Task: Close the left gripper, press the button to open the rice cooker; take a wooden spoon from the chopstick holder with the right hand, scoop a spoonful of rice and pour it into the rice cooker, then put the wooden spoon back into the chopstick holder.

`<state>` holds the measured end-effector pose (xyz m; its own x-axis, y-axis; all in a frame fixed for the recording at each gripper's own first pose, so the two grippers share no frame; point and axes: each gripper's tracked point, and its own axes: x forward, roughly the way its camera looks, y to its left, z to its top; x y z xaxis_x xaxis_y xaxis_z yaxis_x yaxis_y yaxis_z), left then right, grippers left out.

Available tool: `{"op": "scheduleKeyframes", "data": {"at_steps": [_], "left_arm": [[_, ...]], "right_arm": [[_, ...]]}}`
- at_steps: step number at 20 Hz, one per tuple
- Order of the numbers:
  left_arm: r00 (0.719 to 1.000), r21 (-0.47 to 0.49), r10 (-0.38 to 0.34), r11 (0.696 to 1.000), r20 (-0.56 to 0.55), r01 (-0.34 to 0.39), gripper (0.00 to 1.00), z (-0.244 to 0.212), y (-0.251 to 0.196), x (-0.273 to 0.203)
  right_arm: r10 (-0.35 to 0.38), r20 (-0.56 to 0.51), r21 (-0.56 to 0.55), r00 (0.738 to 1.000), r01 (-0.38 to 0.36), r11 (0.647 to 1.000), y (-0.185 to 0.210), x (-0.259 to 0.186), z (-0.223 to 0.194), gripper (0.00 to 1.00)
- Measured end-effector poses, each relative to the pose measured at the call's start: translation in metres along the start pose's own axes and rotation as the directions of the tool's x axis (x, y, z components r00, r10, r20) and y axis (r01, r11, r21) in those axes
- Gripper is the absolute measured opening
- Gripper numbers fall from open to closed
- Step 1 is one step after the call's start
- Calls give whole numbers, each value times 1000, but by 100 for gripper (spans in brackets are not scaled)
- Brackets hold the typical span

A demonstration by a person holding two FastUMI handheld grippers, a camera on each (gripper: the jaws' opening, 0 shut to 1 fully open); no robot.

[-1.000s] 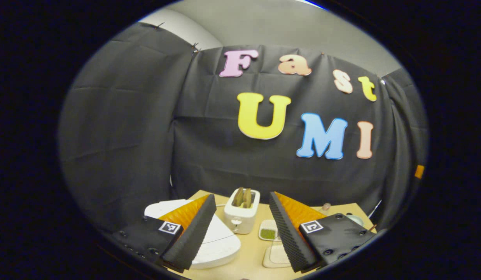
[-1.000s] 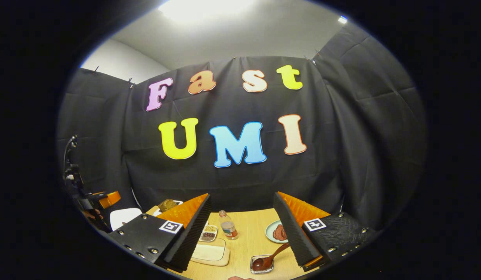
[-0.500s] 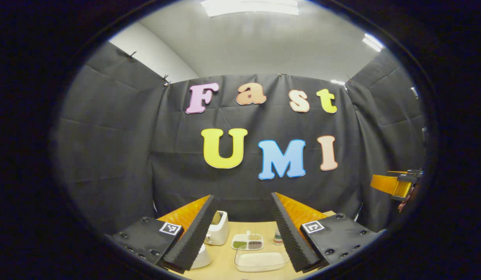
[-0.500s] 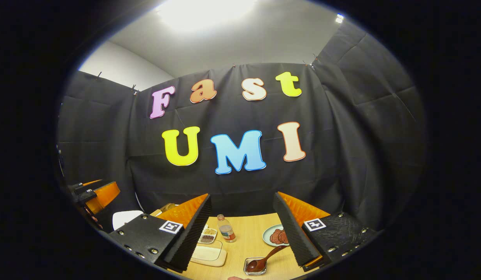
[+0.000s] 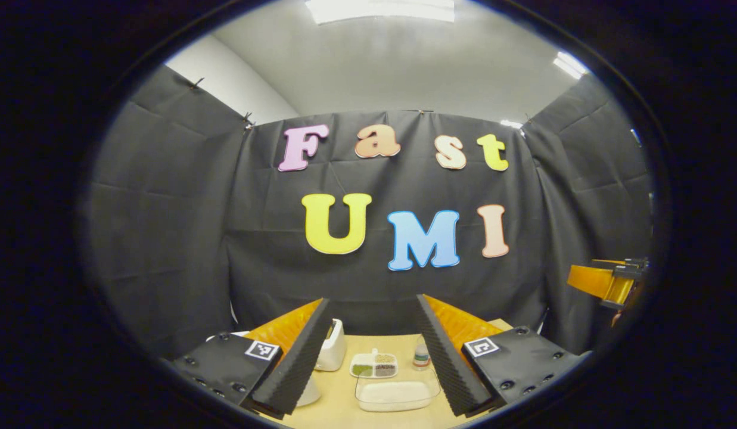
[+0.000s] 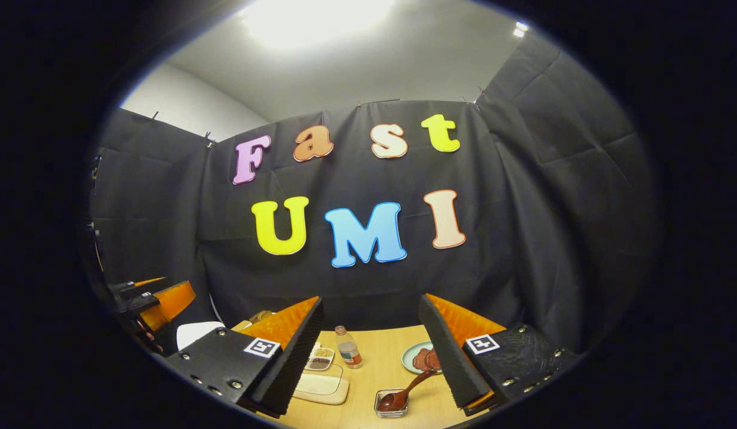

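Observation:
My left gripper [image 5: 371,357] is held open above the near side of the wooden table [image 5: 338,411], with nothing between its fingers. Its left finger half hides the white chopstick holder [image 5: 334,345] and the white rice cooker [image 5: 310,393]. A clear tub of white rice [image 5: 395,394] lies just ahead. My right gripper [image 6: 371,357] is also open and empty, high over the table [image 6: 380,339]. From there the rice tub [image 6: 320,386] is at lower left, the rice cooker [image 6: 195,332] farther left, and the holder's brown contents [image 6: 256,316] peek over the left finger.
A divided dish of beans [image 5: 374,366] and a small bottle [image 5: 422,356] stand behind the rice tub. A dark spoon [image 6: 404,393] rests in a small glass dish beside a plate of brown food [image 6: 425,359]. Each gripper appears at the other view's edge [image 5: 606,283] [image 6: 156,301].
The left gripper has swung right and tipped up; the holder and cooker slid left and low. The right gripper tilted up slightly. Both stayed open.

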<state>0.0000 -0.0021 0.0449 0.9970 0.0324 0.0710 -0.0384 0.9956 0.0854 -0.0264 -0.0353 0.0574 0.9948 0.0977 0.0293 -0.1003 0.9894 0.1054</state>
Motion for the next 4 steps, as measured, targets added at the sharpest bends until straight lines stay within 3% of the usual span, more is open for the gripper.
{"op": "scheduleKeyframes", "data": {"at_steps": [3, 4], "left_arm": [[1000, 9, -28, 1000, -6, 28, 97, -1, 7, -3], [999, 4, -34, 999, -5, 34, 93, 0, 11, -3]], "right_arm": [[-37, -2, -11, 999, 37, 999, 6, -5, -3, 97], [-40, -4, -5, 999, 40, 999, 10, -8, -4, 98]]}}
